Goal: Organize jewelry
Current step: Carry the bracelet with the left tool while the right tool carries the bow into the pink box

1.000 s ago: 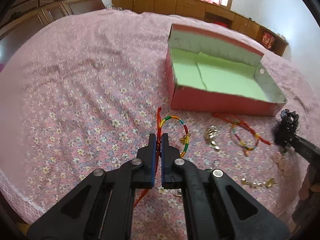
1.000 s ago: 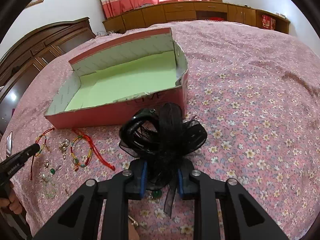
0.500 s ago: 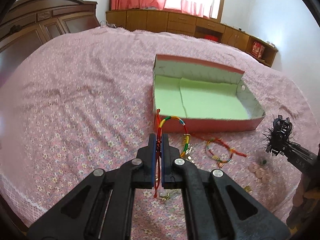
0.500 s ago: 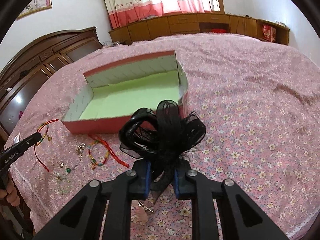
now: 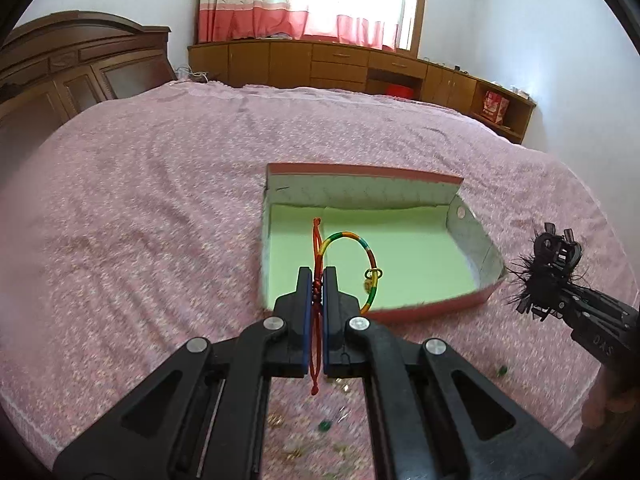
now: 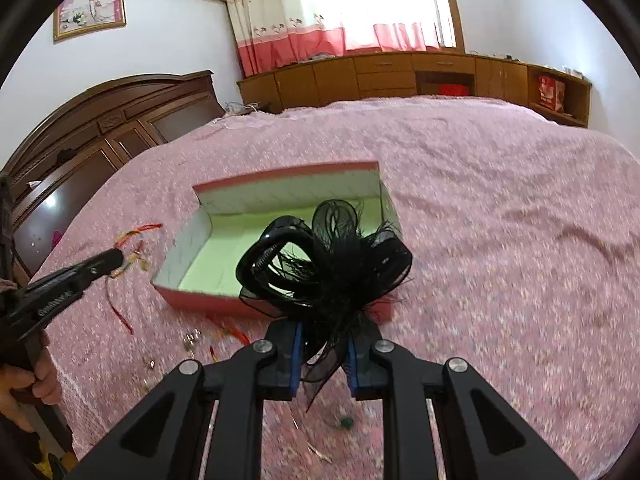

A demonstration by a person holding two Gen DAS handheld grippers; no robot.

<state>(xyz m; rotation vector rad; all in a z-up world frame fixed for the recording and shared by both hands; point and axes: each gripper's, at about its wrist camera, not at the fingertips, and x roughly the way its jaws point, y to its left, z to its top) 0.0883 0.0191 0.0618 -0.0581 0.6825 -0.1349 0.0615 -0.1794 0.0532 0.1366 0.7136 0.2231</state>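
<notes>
1. The left hand-held gripper (image 5: 318, 280) is clamped nearly closed on the red cord of a rainbow bracelet (image 5: 352, 264). The cord runs upright between the pads, its knotted end pointing up and its loose tail hanging below the fingers; the coloured loop arcs to the right, with a small gold charm dangling from it.
2. The right hand-held gripper (image 6: 323, 354) pinches the base of a black feathered hair clip (image 6: 324, 264), whose bow and loops fan upward and away from the fingers.
3. Both are held up in the air at the near side of an open red box (image 5: 436, 306) with a pale green lining. Its long axis runs left to right on the bed (image 5: 160, 208), its tall lid wall on the far side.
4. On the pink floral bedspread near the box lie a red string bracelet (image 6: 228, 330), small silver pieces (image 6: 192, 338) and a green bead (image 6: 346, 422).
5. Wooden cabinets (image 6: 400, 76) line the far wall under the curtains.
</notes>
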